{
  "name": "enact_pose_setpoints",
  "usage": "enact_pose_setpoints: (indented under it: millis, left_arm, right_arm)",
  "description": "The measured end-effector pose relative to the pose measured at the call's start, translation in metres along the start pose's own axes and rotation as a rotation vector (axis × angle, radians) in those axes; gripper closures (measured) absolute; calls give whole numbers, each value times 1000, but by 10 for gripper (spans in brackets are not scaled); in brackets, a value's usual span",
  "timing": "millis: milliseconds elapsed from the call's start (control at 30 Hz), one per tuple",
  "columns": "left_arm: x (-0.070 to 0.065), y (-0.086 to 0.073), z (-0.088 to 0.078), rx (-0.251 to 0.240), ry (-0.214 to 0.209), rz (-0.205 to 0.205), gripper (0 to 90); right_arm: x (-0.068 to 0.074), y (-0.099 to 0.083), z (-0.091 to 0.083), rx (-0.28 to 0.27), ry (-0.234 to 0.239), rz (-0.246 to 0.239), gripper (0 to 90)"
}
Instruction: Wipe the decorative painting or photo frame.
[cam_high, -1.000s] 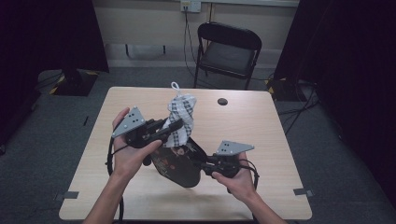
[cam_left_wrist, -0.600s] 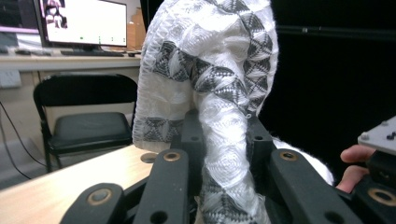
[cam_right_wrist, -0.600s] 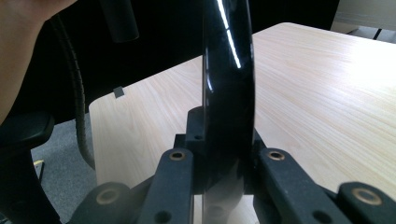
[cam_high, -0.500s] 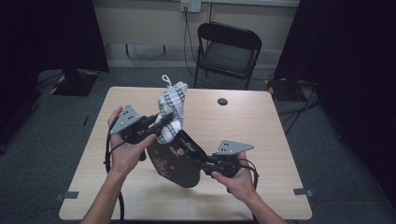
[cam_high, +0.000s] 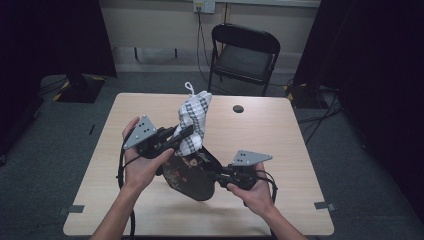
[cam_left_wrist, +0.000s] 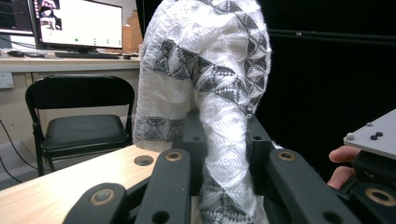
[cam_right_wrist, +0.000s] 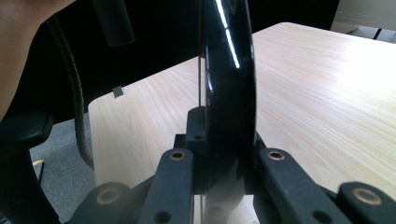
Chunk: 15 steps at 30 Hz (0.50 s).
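Over the wooden table, near its front edge, we pinch the dark patterned plate by its rim with the right gripper. Our left gripper clamps the checked cloth against the plate's upper edge. We wipe best with firm, even strokes while bracing the plate steady.

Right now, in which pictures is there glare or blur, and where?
Right gripper view: bright streaks of glare run down the glossy black plate; the wooden table is slightly soft. Left gripper view: the checked cloth is sharp, the monitor overexposed. High view: dim, dark edges.
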<state>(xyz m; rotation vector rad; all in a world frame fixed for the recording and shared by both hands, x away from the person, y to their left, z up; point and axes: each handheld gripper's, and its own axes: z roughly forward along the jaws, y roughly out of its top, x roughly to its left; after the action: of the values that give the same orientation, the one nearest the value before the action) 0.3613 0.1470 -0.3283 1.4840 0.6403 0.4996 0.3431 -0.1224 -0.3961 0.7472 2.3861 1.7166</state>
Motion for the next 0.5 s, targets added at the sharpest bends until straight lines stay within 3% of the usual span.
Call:
enact_pose_setpoints:
  millis: [67,233,333,400,467,500]
  left_arm:
    - [4,0,-3,6,23,9,767]
    - [19,-2,-10,22,75,-13,767]
    - [28,-6,-12,36,83,-40,767]
    - [34,-9,-14,42,72,-80,767]
    - [37,-12,-14,74,93,-64,767]
    - [37,-12,-14,69,94,-81,767]
  right_arm:
    - [0,0,1,-3,-1,-3,811]
    - [0,1,1,-2,-6,-9,810]
    - [-2,1,0,-1,-7,-10,808]
    - [-2,1,-1,2,-8,-11,805]
    - [-3,1,-1,2,-14,-10,801]
    - [-4,1,-2,2,-16,-11,800]
